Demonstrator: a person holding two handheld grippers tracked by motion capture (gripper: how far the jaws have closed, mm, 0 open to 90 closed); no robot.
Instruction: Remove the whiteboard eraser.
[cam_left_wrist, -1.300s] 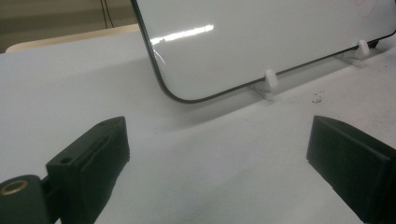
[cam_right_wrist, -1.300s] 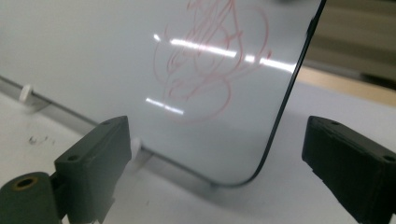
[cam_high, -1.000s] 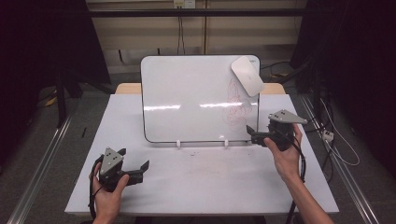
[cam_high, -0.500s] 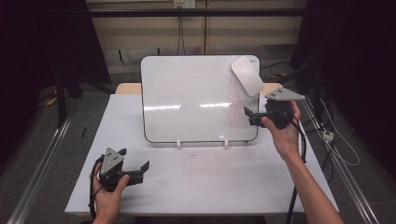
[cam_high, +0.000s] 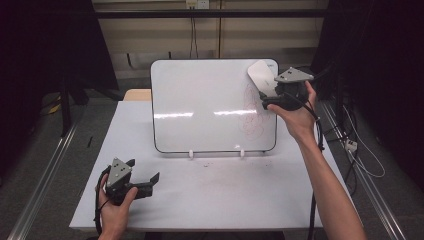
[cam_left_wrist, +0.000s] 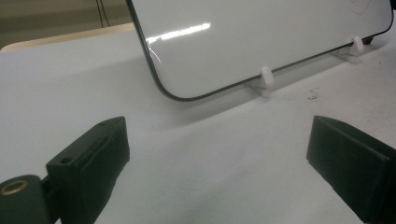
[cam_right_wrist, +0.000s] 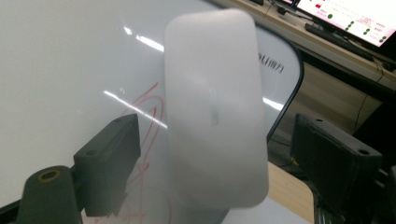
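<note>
White table (cam_high: 210, 195), whiteboard (cam_high: 200, 110) propped — right gripper (cam_high: 267, 100) has climbed to the eraser (cam_high: 261, 75), jaws apart around it; left gripper (cam_high: 147, 181) idles, jaws apart — grab looks imminent.

Eraser (cam_high: 260, 76): white, flat, oblong with rounded corners, smooth plain back. It sits flat against the whiteboard (cam_high: 205, 105) face at the top right corner, long axis tilted, upper end leaning left. In the right gripper view the eraser (cam_right_wrist: 215, 107) lies straight ahead of the right gripper (cam_right_wrist: 215, 186), between its two spread jaws, lower edge level with the jaw tips; whether it touches them is unclear.

Whiteboard: glossy white, thin dark rim, rounded corners, propped leaning back on two small white feet (cam_left_wrist: 265, 79). Red scribbles (cam_high: 254, 112) on its right side, just below the eraser and left of the gripper.
</note>
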